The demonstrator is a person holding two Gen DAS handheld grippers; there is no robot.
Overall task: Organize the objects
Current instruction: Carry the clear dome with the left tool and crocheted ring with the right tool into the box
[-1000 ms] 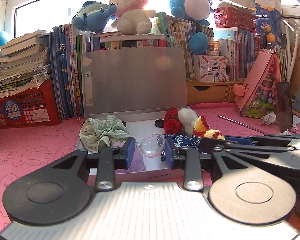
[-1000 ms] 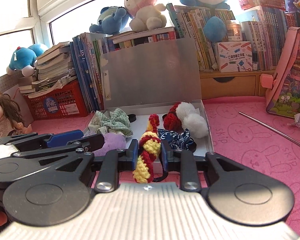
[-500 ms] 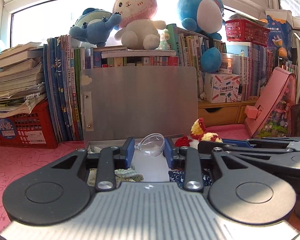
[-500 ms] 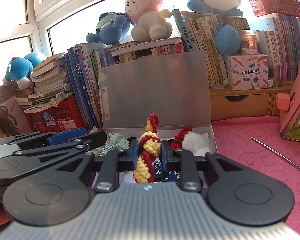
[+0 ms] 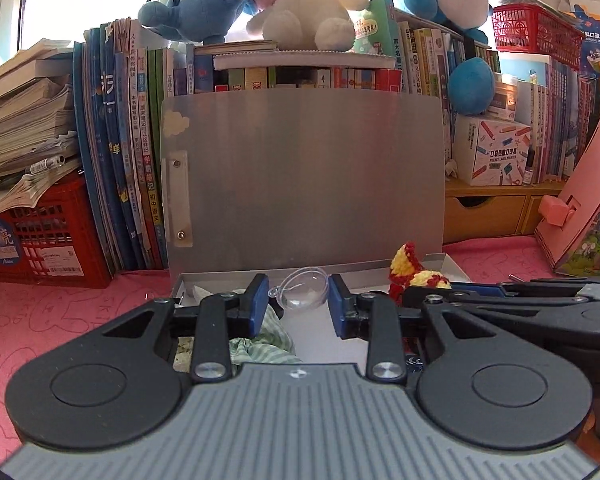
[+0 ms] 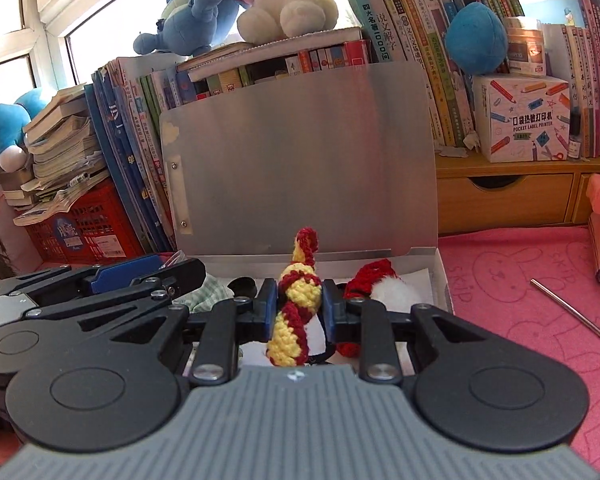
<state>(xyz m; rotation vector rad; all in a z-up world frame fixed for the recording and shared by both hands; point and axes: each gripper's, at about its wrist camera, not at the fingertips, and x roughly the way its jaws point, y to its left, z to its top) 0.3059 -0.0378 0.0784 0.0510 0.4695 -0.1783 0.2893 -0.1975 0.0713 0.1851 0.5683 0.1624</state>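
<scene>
My left gripper [image 5: 298, 302] is shut on a clear plastic half-sphere [image 5: 302, 295], held over the open silver box [image 5: 300, 184]. A green checked cloth [image 5: 260, 344] lies in the box under it. My right gripper [image 6: 299, 304] is shut on a red and yellow crocheted piece [image 6: 296, 312], also over the box [image 6: 300, 168], whose lid stands upright behind. A red and white pompom piece [image 6: 384, 288] and a small black disc [image 6: 242, 286] lie in the box. The right gripper [image 5: 520, 300] shows at the right of the left wrist view, with the crocheted piece [image 5: 412, 270] in it.
Books [image 5: 132, 152] and plush toys [image 5: 300, 12] crowd the shelf behind the box. A red crate [image 5: 40, 248] stands left, a pink case [image 5: 584, 208] right. A metal rod [image 6: 572, 312] lies on the pink mat [image 6: 520, 280]. Wooden drawers [image 6: 500, 196] sit behind.
Both grippers have moved forward toward the box and its lid, each still holding its object; the box now lies mostly beneath them and the lid fills more of both views.
</scene>
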